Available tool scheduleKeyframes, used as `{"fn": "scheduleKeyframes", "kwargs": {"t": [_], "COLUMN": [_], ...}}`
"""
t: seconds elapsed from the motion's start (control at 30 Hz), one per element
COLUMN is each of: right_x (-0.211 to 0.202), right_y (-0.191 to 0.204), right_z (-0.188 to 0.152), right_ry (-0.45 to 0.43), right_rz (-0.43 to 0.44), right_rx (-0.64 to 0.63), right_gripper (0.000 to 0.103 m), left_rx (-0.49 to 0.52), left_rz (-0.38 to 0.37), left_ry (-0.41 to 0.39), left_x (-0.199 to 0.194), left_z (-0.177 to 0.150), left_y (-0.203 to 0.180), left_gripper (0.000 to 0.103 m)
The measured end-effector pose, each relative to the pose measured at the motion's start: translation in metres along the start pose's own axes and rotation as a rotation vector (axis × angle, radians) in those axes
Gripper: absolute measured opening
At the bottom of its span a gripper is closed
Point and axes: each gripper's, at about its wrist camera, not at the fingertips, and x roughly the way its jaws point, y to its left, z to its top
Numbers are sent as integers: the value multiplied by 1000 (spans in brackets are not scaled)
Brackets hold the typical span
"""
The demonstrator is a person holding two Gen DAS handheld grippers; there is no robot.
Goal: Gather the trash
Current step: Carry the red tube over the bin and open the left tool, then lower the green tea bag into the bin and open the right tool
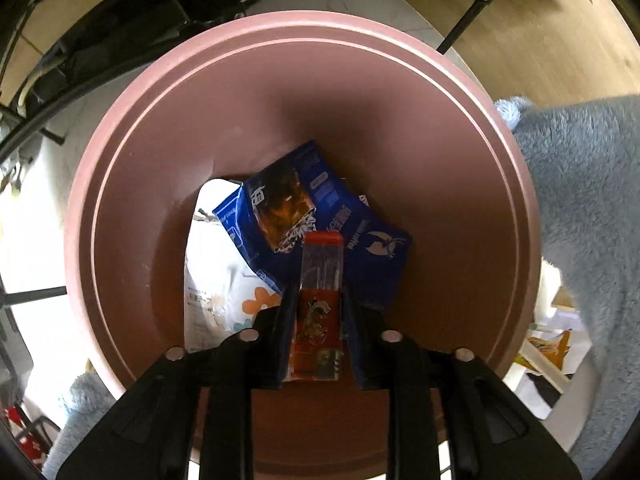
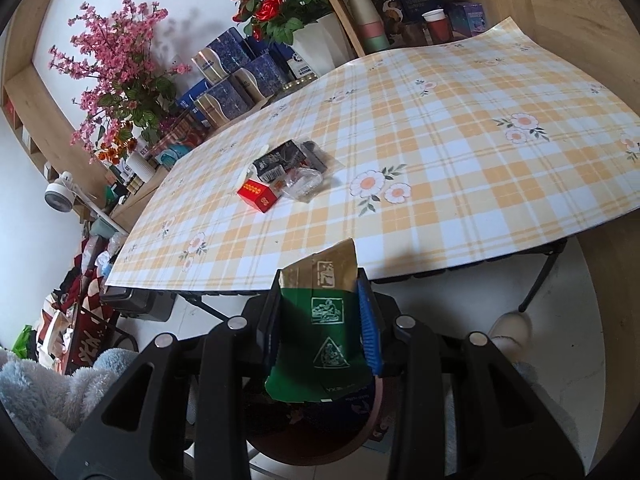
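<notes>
Left gripper (image 1: 318, 312) is over the round pinkish-brown plastic bin (image 1: 460, 128), its fingers pinching a slim orange-and-clear snack wrapper (image 1: 320, 300) that points down into the opening; a crumpled dark blue foil packet (image 1: 320, 216) and a white printed bag (image 1: 216, 272) lie on the bin's floor. Right gripper (image 2: 320, 316) clamps a green-and-gold torn packet (image 2: 324, 320) just off the near edge of the yellow plaid flowered tablecloth (image 2: 460, 152). On that cloth sit a small red box (image 2: 257, 196), a black packet (image 2: 280, 160) and clear crumpled plastic (image 2: 302, 184), bunched together
</notes>
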Motion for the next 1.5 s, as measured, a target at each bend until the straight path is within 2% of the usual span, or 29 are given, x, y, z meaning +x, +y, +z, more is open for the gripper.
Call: {"fn": "scheduleKeyframes", "kwargs": {"t": [0.1, 0.3, 0.37, 0.53, 0.67, 0.83, 1.03, 1.17, 1.3, 1.5], "right_x": [-1, 6, 11, 25, 44, 85, 139, 169, 184, 183], "right_y": [-3, 7, 14, 37, 58, 81, 86, 73, 55, 51], "right_z": [-4, -11, -14, -23, -33, -55, -84, -104, -116, -118], "right_ry": [8, 42, 62, 119, 183, 301, 417, 495, 567, 572], "right_rz": [-3, 3, 7, 18, 33, 26, -25, -114, -172, -166], "right_rx": [14, -4, -22, -79, -116, -142, -145, -162, -114, -114], "right_gripper": [36, 36, 36, 36, 36, 36, 36, 36, 36, 36], "left_rx": [-13, -75, -83, -94, -155, -244, -294, -317, -314, -305], "left_rz": [-14, -31, -29, 28, 55, 110, 123, 114, 107, 107], "left_ry": [-55, -246, -288, -416, -527, -637, -666, -667, -664, -638], "left_x": [-13, -66, -83, -129, -167, -195, -198, -196, -193, -187], "left_z": [1, -7, -12, -33, -49, -73, -83, -88, -89, -85], "left_y": [3, 15, 21, 25, 39, 53, 59, 64, 65, 62], "left_gripper": [60, 79, 81, 84, 88, 92, 94, 93, 93, 93]}}
